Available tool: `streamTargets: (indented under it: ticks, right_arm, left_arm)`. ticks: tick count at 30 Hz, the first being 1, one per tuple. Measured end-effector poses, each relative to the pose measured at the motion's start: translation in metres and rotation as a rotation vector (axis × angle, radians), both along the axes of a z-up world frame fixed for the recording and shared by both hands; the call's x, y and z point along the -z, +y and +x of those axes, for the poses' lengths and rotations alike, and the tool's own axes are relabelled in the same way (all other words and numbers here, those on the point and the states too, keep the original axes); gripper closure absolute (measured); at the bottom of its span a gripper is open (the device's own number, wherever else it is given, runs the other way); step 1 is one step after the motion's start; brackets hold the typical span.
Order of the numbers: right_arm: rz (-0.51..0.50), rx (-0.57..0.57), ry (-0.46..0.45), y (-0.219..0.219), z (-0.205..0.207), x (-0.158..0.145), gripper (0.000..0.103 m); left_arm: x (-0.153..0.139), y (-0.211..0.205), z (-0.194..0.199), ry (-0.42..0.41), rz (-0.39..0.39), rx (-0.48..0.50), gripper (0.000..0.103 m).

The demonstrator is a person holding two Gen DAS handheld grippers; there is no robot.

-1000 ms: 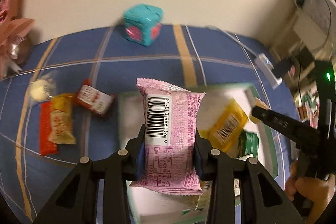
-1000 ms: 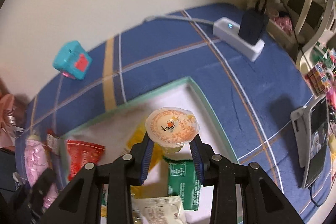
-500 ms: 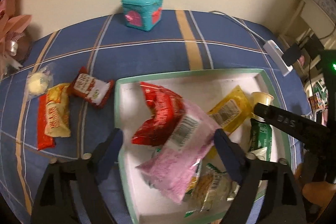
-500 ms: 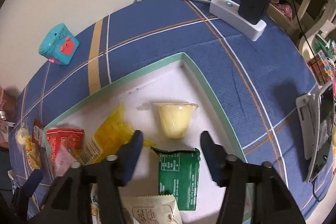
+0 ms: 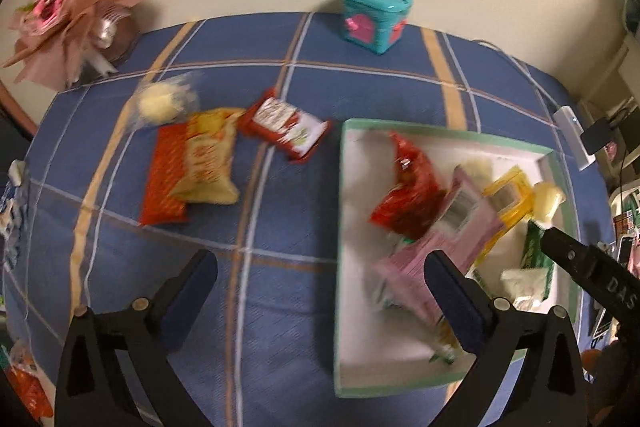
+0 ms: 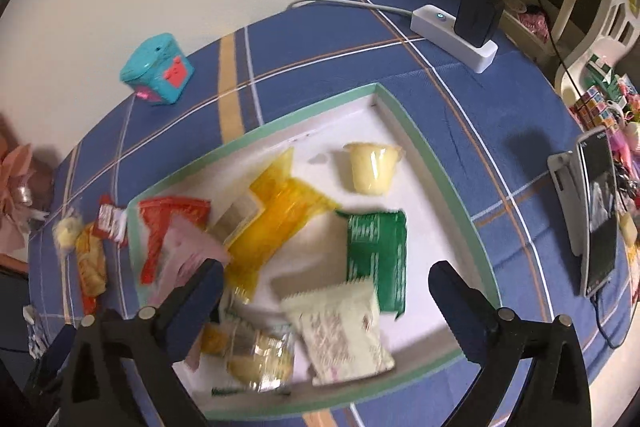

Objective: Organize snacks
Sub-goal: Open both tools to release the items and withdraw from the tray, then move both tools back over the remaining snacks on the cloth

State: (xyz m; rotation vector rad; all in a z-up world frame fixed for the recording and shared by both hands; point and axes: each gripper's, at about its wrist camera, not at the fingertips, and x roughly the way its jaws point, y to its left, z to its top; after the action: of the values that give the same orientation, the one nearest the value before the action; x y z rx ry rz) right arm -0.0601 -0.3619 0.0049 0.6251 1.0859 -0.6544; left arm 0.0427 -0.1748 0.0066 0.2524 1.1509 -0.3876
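Both grippers hang with jaws spread wide and nothing between them. The left gripper [image 5: 320, 279] is above the blue checked tablecloth [image 5: 280, 307], just beside the left rim of the tray [image 5: 340, 227]. The right gripper [image 6: 326, 289] is over the tray's near half.

Inside the tray lie a pink packet [image 5: 440, 247] across a red packet [image 5: 408, 191], a yellow packet [image 6: 276, 215] in the middle, and a jelly cup [image 6: 372, 171] on its side toward the far right corner. A green packet [image 6: 376, 251] lies near the right rim, with a cream packet [image 6: 340, 331] touching it at the near edge.

Outside the tray's left rim, on the cloth, lie a small red-and-white packet [image 5: 284, 127], a yellow-and-red packet [image 5: 208, 163] on an orange bar [image 5: 160, 179], and a clear-wrapped pale sweet [image 5: 160, 101]. A teal box [image 5: 376, 15] stands at the far edge, a power strip [image 6: 452, 31] at the far right corner.
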Motion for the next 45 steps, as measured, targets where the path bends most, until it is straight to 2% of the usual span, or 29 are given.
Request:
streamTargets:
  ticks: [5, 12, 26, 36, 40, 45]
  right_arm:
    - [-0.036, -0.076, 0.043, 0.030, 0.000, -0.002, 0.000]
    - [-0.051, -0.156, 0.033, 0.073, -0.005, -0.006, 0.000]
    - [-0.047, -0.210, -0.022, 0.108, 0.014, -0.012, 0.000]
    - [-0.101, -0.272, -0.053, 0.127, 0.043, -0.019, 0.000]
    - [-0.130, -0.310, -0.054, 0.142, 0.054, -0.020, 0.000]
    - [-0.128, -0.338, -0.115, 0.156, 0.062, -0.021, 0.000]
  left_arm:
    - [-0.003, 0.023, -0.006, 0.030, -0.033, -0.002, 0.000]
    - [-0.013, 0.053, -0.005, 0.004, -0.063, -0.039, 0.000]
    - [0.002, 0.118, 0.024, 0.012, 0.000, -0.212, 0.000]
    - [0.001, 0.153, 0.052, 0.007, -0.045, -0.297, 0.000]
    - [0.001, 0.175, 0.063, -0.009, -0.096, -0.365, 0.000]
    - [0.003, 0.201, 0.076, -0.015, -0.181, -0.443, 0.000]
